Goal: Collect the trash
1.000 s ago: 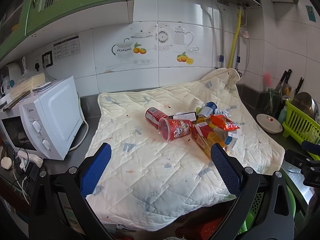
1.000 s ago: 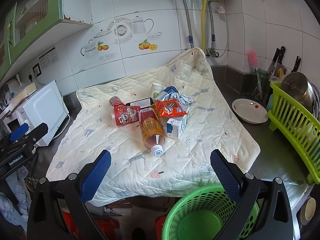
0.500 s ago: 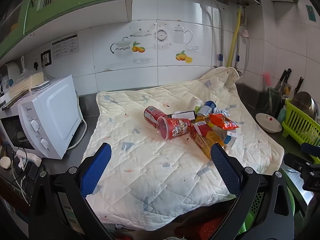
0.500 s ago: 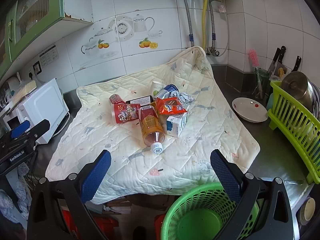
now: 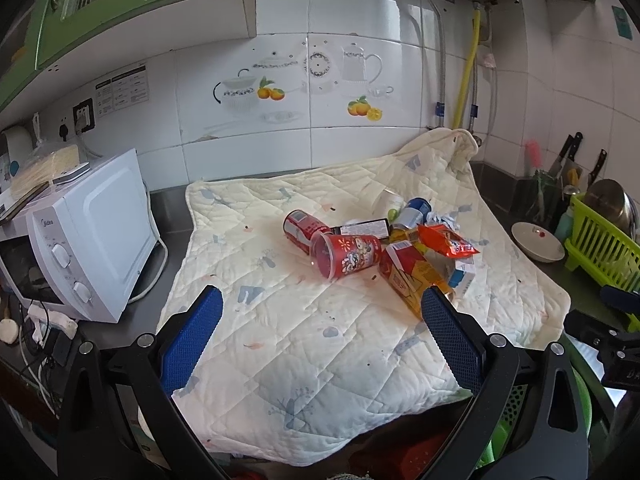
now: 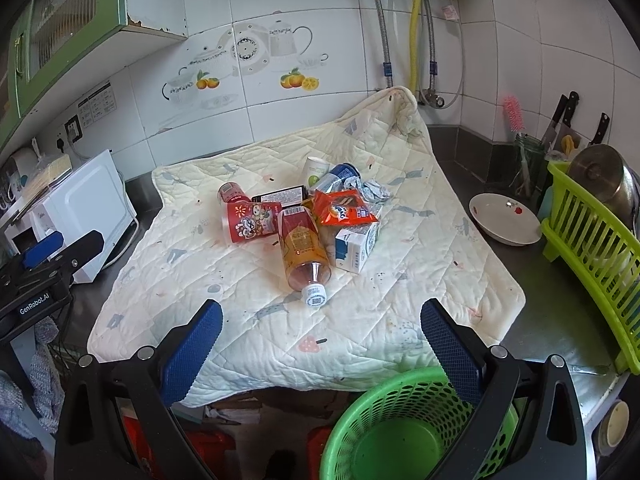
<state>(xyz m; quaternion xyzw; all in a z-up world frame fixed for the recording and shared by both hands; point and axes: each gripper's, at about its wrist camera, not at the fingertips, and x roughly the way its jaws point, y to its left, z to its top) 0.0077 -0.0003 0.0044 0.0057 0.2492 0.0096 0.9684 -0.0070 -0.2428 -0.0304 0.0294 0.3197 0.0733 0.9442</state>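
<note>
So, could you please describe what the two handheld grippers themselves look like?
Both the left gripper and right gripper have black frames with silver screws and two fingers faced with blue textured pads. White "GenRobot.AI" lettering marks the left one's body.

Home kitchen; microwave (image 5: 92,236) on counter; fruit-and-teapot wall tiles (image 6: 256,56); dish rack (image 6: 592,248); probably knives (image 6: 568,116).

White glossy wall tiles (image 6: 344,80) run round the corner, some printed with teapots and oranges. At ten o'clock hangs a green cabinet (image 6: 60,36), its lower edge chipped. At nine a white microwave (image 5: 92,236) sits on the steel counter (image 6: 560,312). A yellow pipe (image 6: 416,28) and two braided hoses drop down the wall at one o'clock. Knives (image 6: 564,116) lean in the corner at two. Daylight glares off the tiles.
</note>
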